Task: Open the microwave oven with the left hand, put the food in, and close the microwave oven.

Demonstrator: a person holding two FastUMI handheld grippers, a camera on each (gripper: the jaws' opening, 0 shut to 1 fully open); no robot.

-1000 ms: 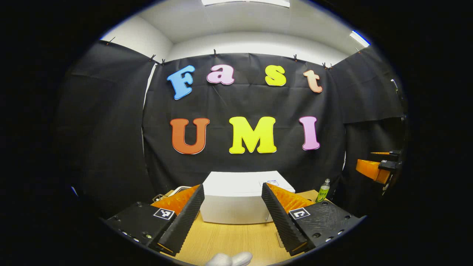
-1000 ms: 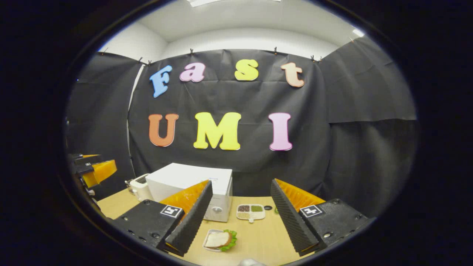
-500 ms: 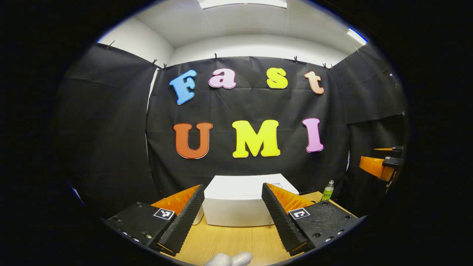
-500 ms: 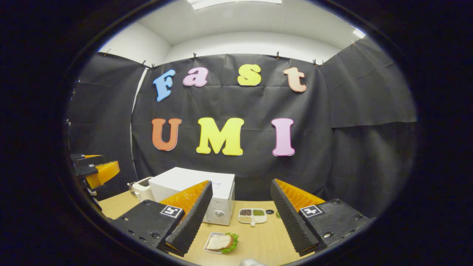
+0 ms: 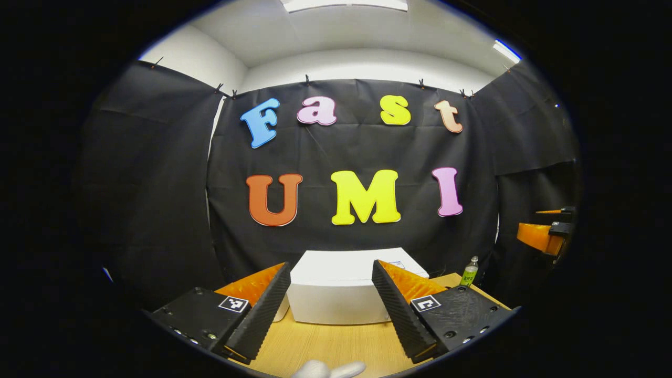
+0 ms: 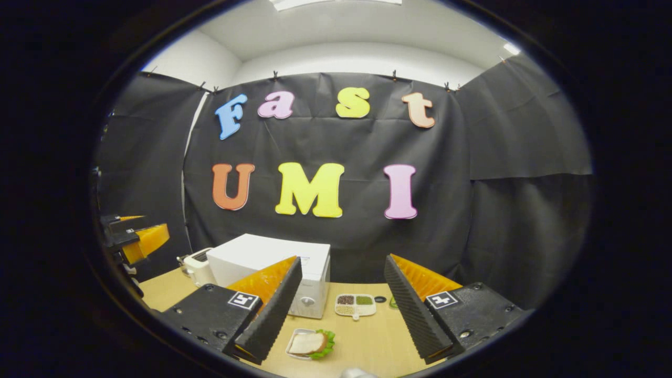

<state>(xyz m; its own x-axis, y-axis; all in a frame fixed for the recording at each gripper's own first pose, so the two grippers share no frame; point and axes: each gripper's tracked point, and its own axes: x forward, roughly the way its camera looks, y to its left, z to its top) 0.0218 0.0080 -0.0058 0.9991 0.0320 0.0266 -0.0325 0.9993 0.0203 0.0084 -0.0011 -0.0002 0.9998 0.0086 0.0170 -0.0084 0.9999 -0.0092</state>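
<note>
A white microwave oven (image 5: 336, 286) stands shut on the wooden table (image 5: 331, 346), straight ahead in the left gripper view; it also shows at the left (image 6: 262, 257) in the right gripper view. My left gripper (image 5: 328, 310) is open, short of the oven and above the table, with nothing between its fingers. A sandwich with lettuce on a small plate (image 6: 308, 344) lies on the table in front of the oven's right end. My right gripper (image 6: 338, 315) hangs open above and behind that plate. Each gripper shows at the edge of the other's view: the right gripper (image 5: 543, 233), the left gripper (image 6: 131, 239).
A white toaster (image 6: 197, 265) stands left of the oven. A divided tray with grains (image 6: 355, 304) lies right of the oven. A green bottle (image 5: 469, 271) stands at the table's far right. A white-gloved hand (image 5: 328, 369) shows at the bottom.
Both views have tilted slightly, so the oven sits a little lower in the left gripper view. Both grippers stay open and hold nothing.
</note>
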